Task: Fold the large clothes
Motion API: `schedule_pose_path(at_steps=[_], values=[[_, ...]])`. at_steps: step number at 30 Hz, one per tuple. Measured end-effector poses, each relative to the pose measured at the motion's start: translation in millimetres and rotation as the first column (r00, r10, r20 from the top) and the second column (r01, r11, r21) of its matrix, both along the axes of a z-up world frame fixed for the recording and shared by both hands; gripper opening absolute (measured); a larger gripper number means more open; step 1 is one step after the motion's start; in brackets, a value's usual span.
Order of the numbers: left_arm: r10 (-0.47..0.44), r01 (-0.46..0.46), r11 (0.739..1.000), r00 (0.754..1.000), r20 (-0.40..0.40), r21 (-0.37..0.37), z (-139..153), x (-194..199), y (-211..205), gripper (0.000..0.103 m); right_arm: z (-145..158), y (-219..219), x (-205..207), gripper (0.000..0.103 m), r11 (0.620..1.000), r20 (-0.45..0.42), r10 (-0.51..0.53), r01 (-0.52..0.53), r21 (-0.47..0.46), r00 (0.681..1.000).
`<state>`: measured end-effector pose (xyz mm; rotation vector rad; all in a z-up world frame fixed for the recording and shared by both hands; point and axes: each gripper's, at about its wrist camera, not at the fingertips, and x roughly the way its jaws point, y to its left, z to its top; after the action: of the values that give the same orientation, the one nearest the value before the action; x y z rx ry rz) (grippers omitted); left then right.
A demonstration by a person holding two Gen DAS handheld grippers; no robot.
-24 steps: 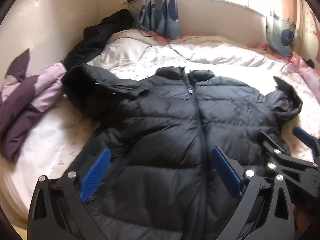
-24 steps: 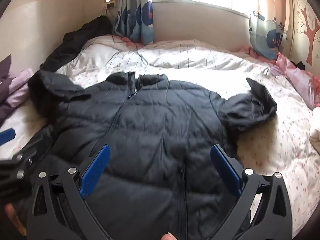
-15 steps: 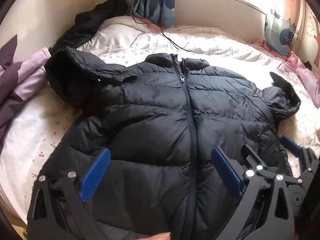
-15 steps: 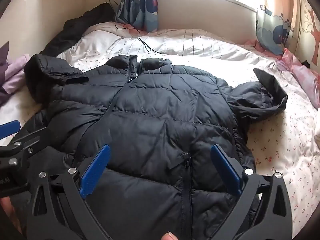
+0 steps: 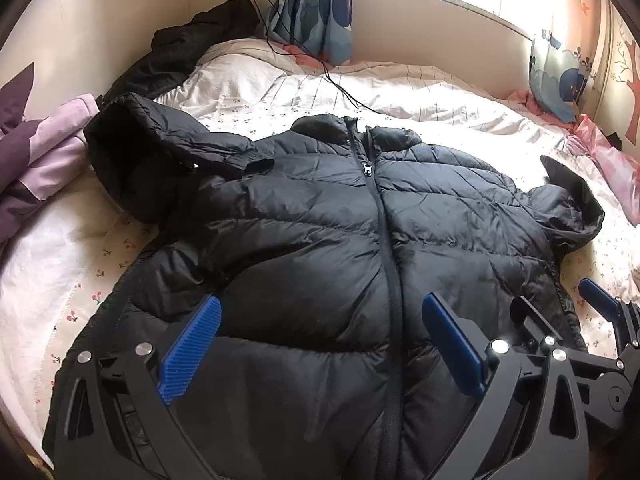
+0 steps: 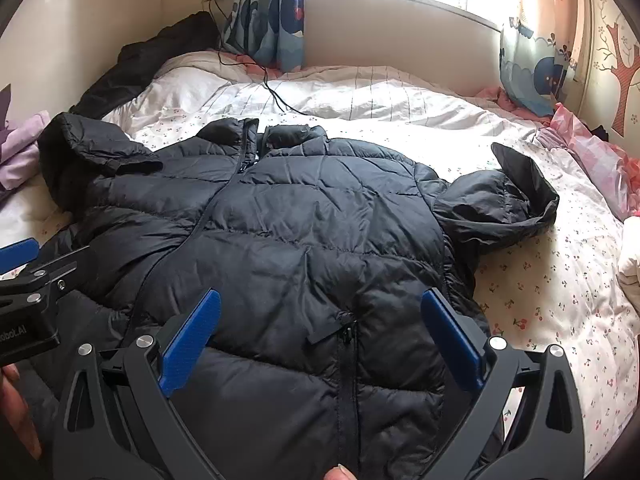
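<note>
The bed [image 5: 440,96] is seen closer and from a steeper angle than a moment earlier in both wrist views; more of its near edge is cut off and the far wall is pushed toward the top of the frame. The black puffer jacket [image 5: 320,248] is spread front-up across the near half of the bed, zipped, with its collar toward the far edge and its hem at the near edge under the grippers. It has not been shifted; only the cameras have been brought in over it. Its left sleeve [image 5: 160,160] is doubled back toward the left edge of the bed, beside the purple garment [image 5: 44,168], and its right sleeve [image 6: 500,204] is bunched toward the right edge.

The left gripper [image 5: 320,344] is held wide, nothing between the pads, over the hem just left of the zip [image 5: 384,240]. The right gripper [image 6: 320,336] is likewise spread wide and empty, over the hem's right part near the pocket zip [image 6: 344,336].

No fold is judged to have been started; the approach suggests the hem or sides are about to be taken first.
</note>
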<state>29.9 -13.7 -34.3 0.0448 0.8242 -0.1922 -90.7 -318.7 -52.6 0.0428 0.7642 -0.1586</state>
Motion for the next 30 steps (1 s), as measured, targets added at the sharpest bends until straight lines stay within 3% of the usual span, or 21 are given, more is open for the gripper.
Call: schedule_pose_path(at_steps=[6, 15, 20, 25, 30], values=[[0.013, -0.013, 1.000, 1.000, -0.009, 0.010, -8, 4, -7, 0.097, -2, -3, 1, 0.097, 1.000, 0.009, -0.003, 0.003, 0.012, 1.000], [0.028, -0.030, 0.999, 0.998, -0.055, -0.038, -13, 10, -14, 0.097, -2, -13, -2, 0.097, 0.999, 0.033, -0.009, 0.008, 0.038, 0.999], [0.024, -0.024, 1.000, 0.999, -0.042, 0.008, -15, 10, -21, 0.097, 0, -16, -5, 0.097, 0.999, 0.050, -0.009, 0.007, 0.050, 0.999], [0.028, -0.027, 1.000, 0.999, -0.040, 0.008, -15, 10, -20, 0.097, 0, -15, -6, 0.097, 0.998, 0.057, 0.001, -0.004, 0.058, 0.998], [0.034, -0.034, 0.997, 0.999, 0.002, 0.072, -11, 8, -25, 0.097, 0, -19, -6, 0.097, 0.998, 0.057, -0.010, 0.007, 0.064, 0.998]])
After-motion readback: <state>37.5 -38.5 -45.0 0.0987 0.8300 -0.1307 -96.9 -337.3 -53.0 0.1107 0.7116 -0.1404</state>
